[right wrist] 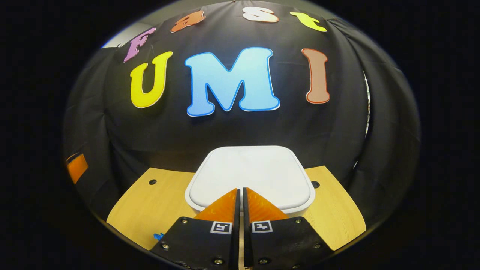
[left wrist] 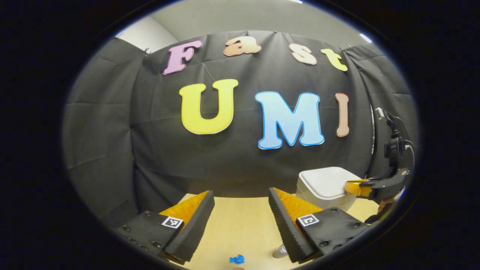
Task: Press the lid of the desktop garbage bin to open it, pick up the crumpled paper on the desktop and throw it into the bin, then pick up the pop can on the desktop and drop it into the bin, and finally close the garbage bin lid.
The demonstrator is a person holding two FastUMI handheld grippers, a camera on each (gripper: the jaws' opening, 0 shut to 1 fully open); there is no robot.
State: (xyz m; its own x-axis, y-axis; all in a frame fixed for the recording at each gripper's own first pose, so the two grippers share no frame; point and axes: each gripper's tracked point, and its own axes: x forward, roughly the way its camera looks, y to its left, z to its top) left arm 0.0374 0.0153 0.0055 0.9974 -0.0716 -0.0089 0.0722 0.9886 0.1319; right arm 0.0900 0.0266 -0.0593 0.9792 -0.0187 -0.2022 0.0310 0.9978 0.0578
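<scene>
Left gripper (left wrist: pixel 240 213) waits low centre, fingers spread and empty, above blue crumpled paper (left wrist: pixel 237 259) and pop can (left wrist: pixel 279 251) on the bench (left wrist: pixel 240 225). Right gripper (right wrist: pixel 240 195), fingers closed and empty, aims at the bin lid (right wrist: pixel 251 168), ready to press.

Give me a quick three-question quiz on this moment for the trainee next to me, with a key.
1. True or false: the lid of the bin is down.
2. Which gripper has its fingers together at the near edge of the lid? A) the left gripper B) the right gripper
3. Fill in: low in the left gripper view, the crumpled blue paper and the can both lie on the ____.

Key
1. True.
2. B; the left one is spread wide above the table.
3. Table.
</scene>
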